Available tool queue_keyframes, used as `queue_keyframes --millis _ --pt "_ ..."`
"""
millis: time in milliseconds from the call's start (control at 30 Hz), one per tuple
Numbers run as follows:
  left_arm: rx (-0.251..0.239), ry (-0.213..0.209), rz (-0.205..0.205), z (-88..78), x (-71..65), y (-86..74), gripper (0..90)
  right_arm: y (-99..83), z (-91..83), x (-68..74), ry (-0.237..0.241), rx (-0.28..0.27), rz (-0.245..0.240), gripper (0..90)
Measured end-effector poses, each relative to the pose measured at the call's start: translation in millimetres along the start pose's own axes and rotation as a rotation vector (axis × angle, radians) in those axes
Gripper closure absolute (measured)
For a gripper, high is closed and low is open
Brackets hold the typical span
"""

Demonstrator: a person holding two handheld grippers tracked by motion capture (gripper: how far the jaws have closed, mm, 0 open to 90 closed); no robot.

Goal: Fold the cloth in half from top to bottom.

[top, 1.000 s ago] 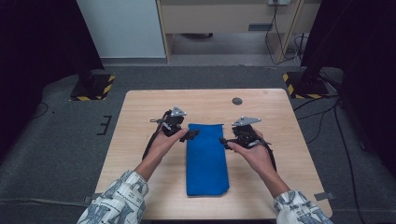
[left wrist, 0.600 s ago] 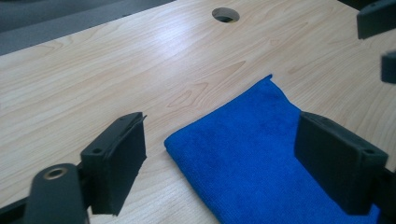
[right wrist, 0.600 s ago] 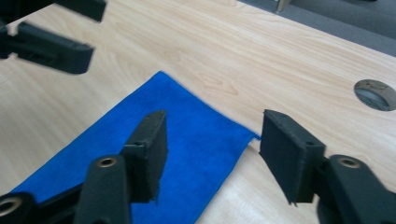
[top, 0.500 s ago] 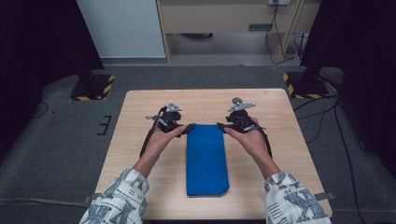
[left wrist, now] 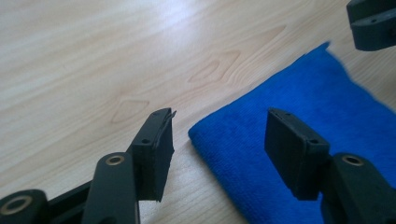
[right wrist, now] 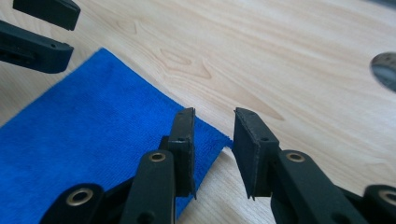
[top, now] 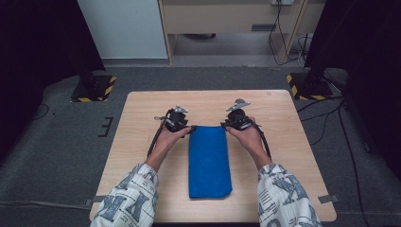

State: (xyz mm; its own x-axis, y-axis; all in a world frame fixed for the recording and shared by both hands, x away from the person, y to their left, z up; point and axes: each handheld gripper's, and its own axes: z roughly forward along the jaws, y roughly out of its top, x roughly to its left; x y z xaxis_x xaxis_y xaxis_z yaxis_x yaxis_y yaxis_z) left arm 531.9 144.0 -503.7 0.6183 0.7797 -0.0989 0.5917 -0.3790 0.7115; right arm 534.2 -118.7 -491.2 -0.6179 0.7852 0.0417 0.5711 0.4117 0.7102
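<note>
A folded, long rectangular blue terry cloth (top: pixel 209 161) is lying flat on the pale wooden table (top: pixel 142 118), with its far short edge sitting between the two hand-held grippers. The left gripper (top: pixel 190 130) is resting just beside the cloth's far left corner; in the left gripper view its jaws have just been closing yet are standing apart, one black pad (left wrist: pixel 156 149) over bare wood and the other over the blue pile, the corner of the cloth (left wrist: pixel 280 121) lying between them without being pinched. The right gripper (top: pixel 224 126) is sitting at the far right corner; in the right gripper view its jaws have also just been closing and are showing a narrow gap, straddling the cloth's corner (right wrist: pixel 93 121), the pads not pressing it. Beyond the right gripper's jaws, a small dark round object (right wrist: pixel 385 70) is lying on the wood.
</note>
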Motion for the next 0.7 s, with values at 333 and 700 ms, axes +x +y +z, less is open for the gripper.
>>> queue_keyframes --millis 333,700 --pt "0.003 0.032 -0.023 15.4 5.0 -5.0 39.7 -3.8 26.3 -9.6 -0.002 0.012 0.084 59.1" --pt "0.024 0.046 -0.021 23.5 6.1 -8.9 42.6 -3.7 43.9 -3.4 -0.009 0.055 0.06 56.4"
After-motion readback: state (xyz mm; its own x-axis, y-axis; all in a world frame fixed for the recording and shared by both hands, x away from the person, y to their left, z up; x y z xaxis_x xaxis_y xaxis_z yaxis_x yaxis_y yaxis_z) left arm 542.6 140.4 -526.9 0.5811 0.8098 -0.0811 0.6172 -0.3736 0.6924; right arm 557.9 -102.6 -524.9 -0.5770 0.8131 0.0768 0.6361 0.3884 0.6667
